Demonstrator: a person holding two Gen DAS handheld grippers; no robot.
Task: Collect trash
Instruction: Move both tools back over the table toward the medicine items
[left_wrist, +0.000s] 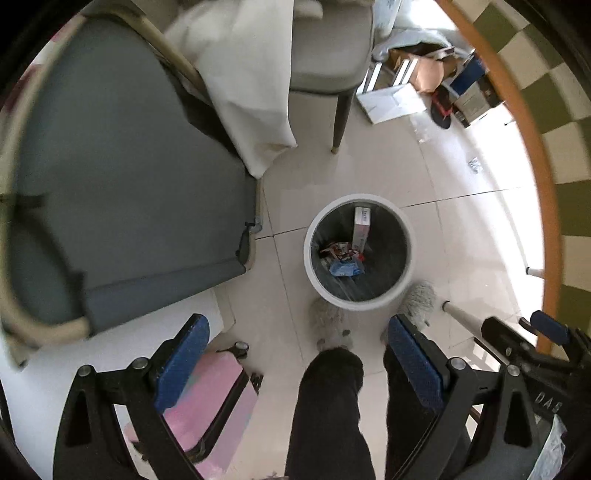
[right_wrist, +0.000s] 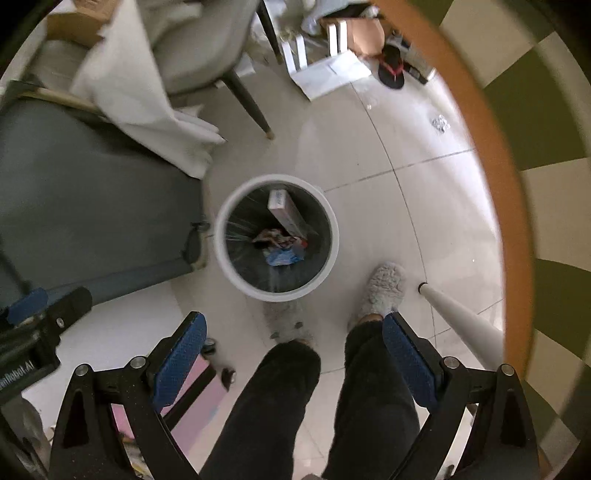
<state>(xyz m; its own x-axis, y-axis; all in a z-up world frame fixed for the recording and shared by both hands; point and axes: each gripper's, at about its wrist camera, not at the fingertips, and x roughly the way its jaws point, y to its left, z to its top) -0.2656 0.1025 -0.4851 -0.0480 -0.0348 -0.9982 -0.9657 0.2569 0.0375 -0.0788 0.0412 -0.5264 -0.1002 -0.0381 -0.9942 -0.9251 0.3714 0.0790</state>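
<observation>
Looking straight down, both wrist views show a white round trash bin (left_wrist: 357, 251) (right_wrist: 276, 238) standing on the pale tiled floor (left_wrist: 461, 236) (right_wrist: 388, 206). Left gripper (left_wrist: 299, 363): jaws spread wide, blue pads (left_wrist: 181, 360) bare, nothing between them. Right gripper (right_wrist: 293, 360): jaws likewise spread wide with nothing held. In each view the bin lies ahead of the fingertips, well below them on the floor, and clear of both pads; in the left view it sits nearer the right-hand pad, in the right view slightly nearer the left-hand pad.

Contents of the dark-lined bin: a white carton (left_wrist: 361, 227) (right_wrist: 286, 214) leaning against the far wall, a red-printed wrapper (left_wrist: 338, 252) (right_wrist: 275, 236), and a crumpled blue wrapper (left_wrist: 345, 267) (right_wrist: 284, 256) on the bottom.

The person's dark trouser legs (left_wrist: 328, 413) (right_wrist: 269, 406) and grey fluffy slippers (left_wrist: 332, 326) (right_wrist: 384, 288) stand just beside the bin's near rim. A grey cushioned seat (left_wrist: 122, 177) (right_wrist: 85, 206) with a white cloth (left_wrist: 251, 88) (right_wrist: 136, 96) draped over it lies to the left of the bin; the seat's corner is near the bin's rim in the right view. A round table edge with wooden trim (left_wrist: 532, 155) (right_wrist: 491, 155) curves along the right, its white leg (left_wrist: 465, 317) (right_wrist: 454, 306) near one slipper. A pink case (left_wrist: 210, 398) (right_wrist: 192, 402) lies below the left pad. Boxes and papers (left_wrist: 399, 96) (right_wrist: 332, 70) clutter the far floor.
</observation>
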